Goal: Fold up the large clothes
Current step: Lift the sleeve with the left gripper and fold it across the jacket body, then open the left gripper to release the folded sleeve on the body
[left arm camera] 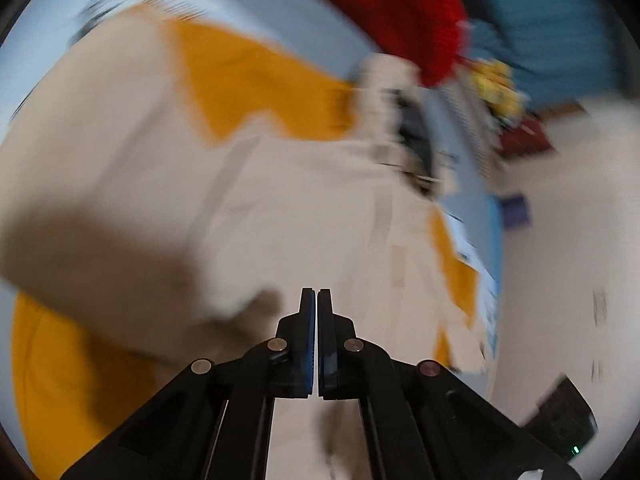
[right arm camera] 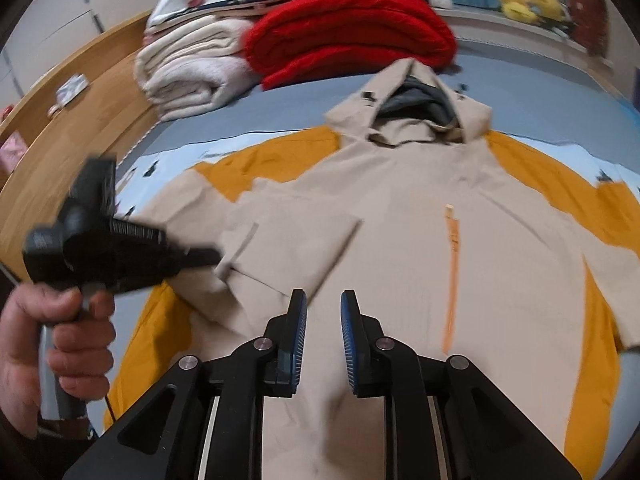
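A beige and mustard-yellow hooded jacket point(right arm camera: 420, 240) lies front-up on the bed, hood point(right arm camera: 412, 108) at the far end, with an orange zipper point(right arm camera: 452, 264) on the chest. Its left sleeve point(right arm camera: 280, 232) is folded across the body. My right gripper point(right arm camera: 323, 300) is open and empty above the jacket's lower part. My left gripper point(right arm camera: 204, 258) appears in the right wrist view, touching the folded sleeve's cuff. In the blurred left wrist view, the left gripper point(left arm camera: 317, 296) is shut with nothing between its fingers, over the jacket point(left arm camera: 280, 208).
A folded red blanket point(right arm camera: 348, 32) and cream blankets point(right arm camera: 188, 72) are stacked beyond the hood. Yellow plush toys point(right arm camera: 528, 0) sit at the far right. A wooden bed frame point(right arm camera: 68, 120) runs along the left. The sheet point(right arm camera: 560, 92) is blue-grey.
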